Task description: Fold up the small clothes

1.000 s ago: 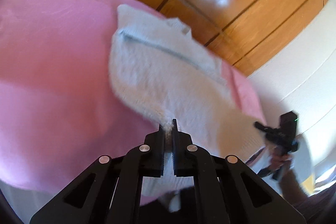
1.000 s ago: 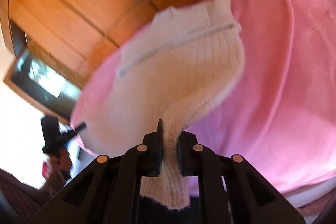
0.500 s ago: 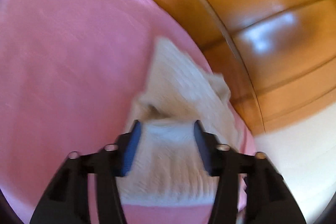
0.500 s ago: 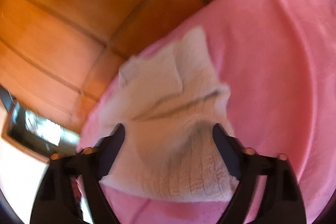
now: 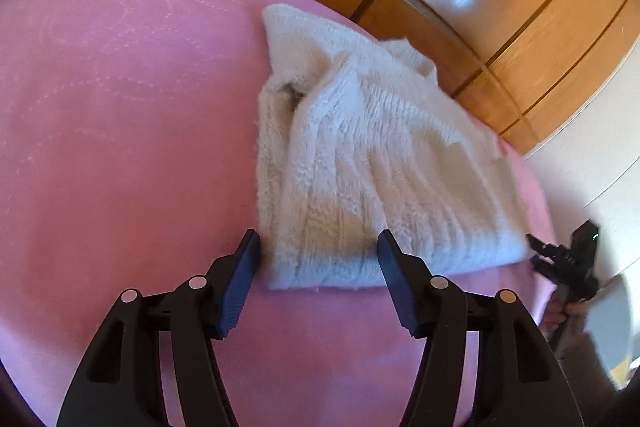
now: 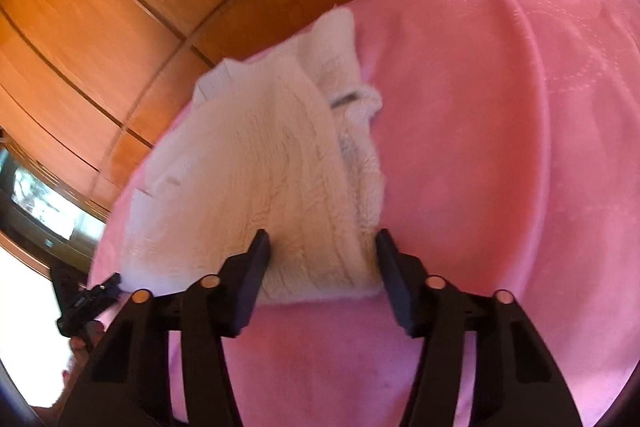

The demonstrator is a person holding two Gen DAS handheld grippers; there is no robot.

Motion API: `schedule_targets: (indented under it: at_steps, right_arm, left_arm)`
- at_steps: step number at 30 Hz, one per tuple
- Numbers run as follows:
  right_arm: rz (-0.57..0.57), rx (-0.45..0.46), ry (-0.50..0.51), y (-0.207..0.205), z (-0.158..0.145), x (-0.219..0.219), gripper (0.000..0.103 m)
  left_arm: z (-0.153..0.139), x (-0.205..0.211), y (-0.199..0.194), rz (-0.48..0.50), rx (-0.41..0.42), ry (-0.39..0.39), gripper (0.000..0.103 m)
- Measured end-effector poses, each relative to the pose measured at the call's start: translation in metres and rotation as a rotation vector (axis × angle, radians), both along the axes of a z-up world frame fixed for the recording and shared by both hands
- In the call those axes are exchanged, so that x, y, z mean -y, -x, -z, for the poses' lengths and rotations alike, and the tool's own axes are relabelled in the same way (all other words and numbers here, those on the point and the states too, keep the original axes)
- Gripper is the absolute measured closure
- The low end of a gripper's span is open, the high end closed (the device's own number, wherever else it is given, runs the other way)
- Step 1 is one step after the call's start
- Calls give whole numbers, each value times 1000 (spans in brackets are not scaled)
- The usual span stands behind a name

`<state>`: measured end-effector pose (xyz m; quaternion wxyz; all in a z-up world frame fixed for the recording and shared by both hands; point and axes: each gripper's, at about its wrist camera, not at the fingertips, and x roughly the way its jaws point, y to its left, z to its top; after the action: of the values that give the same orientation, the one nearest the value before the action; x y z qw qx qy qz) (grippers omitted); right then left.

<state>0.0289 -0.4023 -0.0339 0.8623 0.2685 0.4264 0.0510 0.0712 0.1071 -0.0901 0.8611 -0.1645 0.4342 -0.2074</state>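
- My left gripper is opening, jaws apart over the sweater's near hem, gripping nothing.
- The sweater lies folded on the pink cover, at twelve o'clock from both grippers.
- My right gripper is closing, jaws apart astride the hem, pressing nothing.

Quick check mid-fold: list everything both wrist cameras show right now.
sweater: one, cream knit, folded on the blanket's far part, near its edge.
blanket: one, pink, spread under the sweater.
wood panels: several, orange-brown, behind the blanket.
screen: one, dark-framed, left edge of the right wrist view.
left gripper: one, black, jaws opening, nothing clamped, sweater's near edge between them.
right gripper: one, black, jaws closing, not yet pressing the sweater's near edge.
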Motion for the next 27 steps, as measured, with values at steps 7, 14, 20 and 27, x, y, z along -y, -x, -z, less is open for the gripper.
schedule_targets:
  at_steps: [7,14,20,27]
  right_arm:
    - [23,37,-21,18,-20,-2,90]
    - [35,87,-33,61,-44,-5,96]
    - [26,55,-60,114,-47,-4,98]
    - [8,-26,-5,146,-37,-7,96]
  left_arm:
    - [-8,-2,11,-10,1,-15,93]
    - [-24,-14,47,0,21,24,95]
    - [-24,-24,97,13,-35,62,95]
    - [-22,-43,121,-67,-72,32,98]
